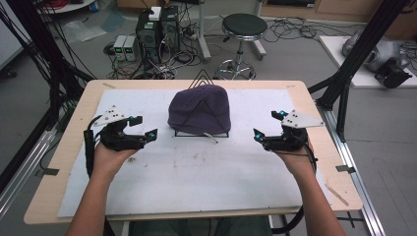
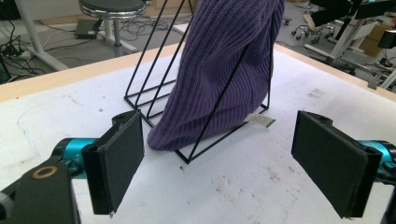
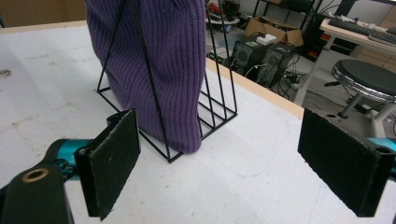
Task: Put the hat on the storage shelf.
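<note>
Purple knitwear, a ribbed beanie (image 1: 199,108), sat draped over a black wire rack (image 1: 201,133) at the middle of the table, on the white mat (image 1: 196,172) that covered most of the wooden tabletop (image 1: 74,132). In the high view the hat hid nearly all of the rack, so that just the base frame and a triangular tip behind the crown could be seen, and a small pale label (image 1: 210,138) stuck out from under the hem at the front. The left gripper (image 1: 142,129) was held in the person's left hand (image 1: 112,156) to the left of the hat, apart from it, with its jaws spread wide and nothing between them. The right gripper (image 1: 268,125) was held in the right hand (image 1: 295,160) on the opposite side, likewise clear of the hat, jaws wide apart and empty. Both pointed inward toward the hat from either side. The left gripper view looked between two black padded jaws at the hat (image 2: 219,70) hanging down through the slanted wires of the rack (image 2: 154,88), its lower edge resting on the mat and the striped label (image 2: 260,120) lying flat just beside the rack's base. The right gripper view showed the hat (image 3: 159,60) from the other end, enclosed by the rack's upright wires (image 3: 154,93), with the hem reaching down to the base bar. Beyond the table stood a round black stool (image 1: 243,27) and several computer boxes (image 1: 157,29) among loose cables on the floor.
</note>
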{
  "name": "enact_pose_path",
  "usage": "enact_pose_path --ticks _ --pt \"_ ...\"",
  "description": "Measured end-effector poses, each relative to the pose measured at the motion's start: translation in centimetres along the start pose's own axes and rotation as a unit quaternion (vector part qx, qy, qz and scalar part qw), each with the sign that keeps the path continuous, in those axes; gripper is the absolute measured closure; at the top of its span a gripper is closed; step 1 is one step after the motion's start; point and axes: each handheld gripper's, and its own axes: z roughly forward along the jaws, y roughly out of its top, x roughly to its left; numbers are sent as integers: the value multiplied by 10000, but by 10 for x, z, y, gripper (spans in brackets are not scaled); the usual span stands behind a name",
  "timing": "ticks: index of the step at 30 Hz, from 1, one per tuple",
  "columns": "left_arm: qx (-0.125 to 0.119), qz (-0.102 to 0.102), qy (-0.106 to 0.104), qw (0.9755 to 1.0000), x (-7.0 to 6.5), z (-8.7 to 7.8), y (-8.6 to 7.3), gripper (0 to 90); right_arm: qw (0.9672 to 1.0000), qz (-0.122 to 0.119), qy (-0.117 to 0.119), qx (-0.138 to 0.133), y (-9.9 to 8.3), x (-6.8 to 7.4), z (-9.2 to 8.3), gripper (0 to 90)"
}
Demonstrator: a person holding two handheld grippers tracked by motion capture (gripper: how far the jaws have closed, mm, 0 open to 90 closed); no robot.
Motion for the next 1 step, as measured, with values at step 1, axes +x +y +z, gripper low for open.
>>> enact_pose_path --ticks 1 --pt "5 4 3 10000 0 0 -1 174 10000 -16 10 6 0 0 0 124"
